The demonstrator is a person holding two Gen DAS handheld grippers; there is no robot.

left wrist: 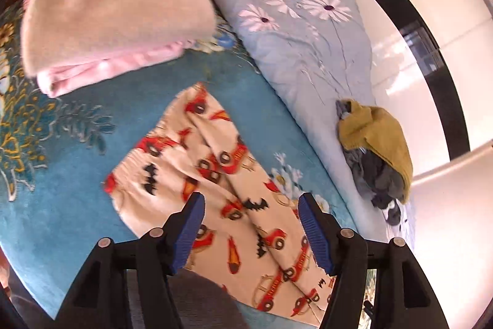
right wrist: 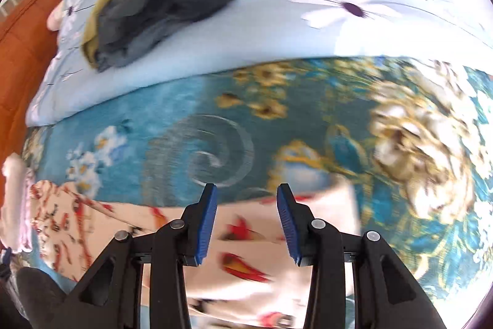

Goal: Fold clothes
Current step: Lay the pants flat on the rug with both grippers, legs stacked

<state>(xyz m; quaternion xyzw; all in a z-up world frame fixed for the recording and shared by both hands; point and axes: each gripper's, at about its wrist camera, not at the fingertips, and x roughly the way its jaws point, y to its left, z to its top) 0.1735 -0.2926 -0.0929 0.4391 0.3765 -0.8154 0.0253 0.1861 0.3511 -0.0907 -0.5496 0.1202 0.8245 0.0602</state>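
Printed pyjama trousers (left wrist: 215,174) lie flat on blue floral bedspread (left wrist: 61,205), centre, ready for folding. Left gripper (left wrist: 251,224) and right gripper (right wrist: 246,218) hover above, jaws apart, empty. Folded pink stack (left wrist: 107,30) at 11 o'clock, set aside.

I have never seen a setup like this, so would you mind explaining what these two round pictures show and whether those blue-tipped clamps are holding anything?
Each picture comes from a fisheye camera on a hand-held two-finger gripper, looking along its fingers. A person holds one in each hand; there is no robot arm.

The left gripper and right gripper are both open, holding nothing.

Both hover above a blue floral bedspread. On it lie cream pyjama trousers printed with red cars and bats, and a folded pink pile. A pale blue quilt alongside carries a crumpled heap of mustard and grey clothes. The right view is blurred.
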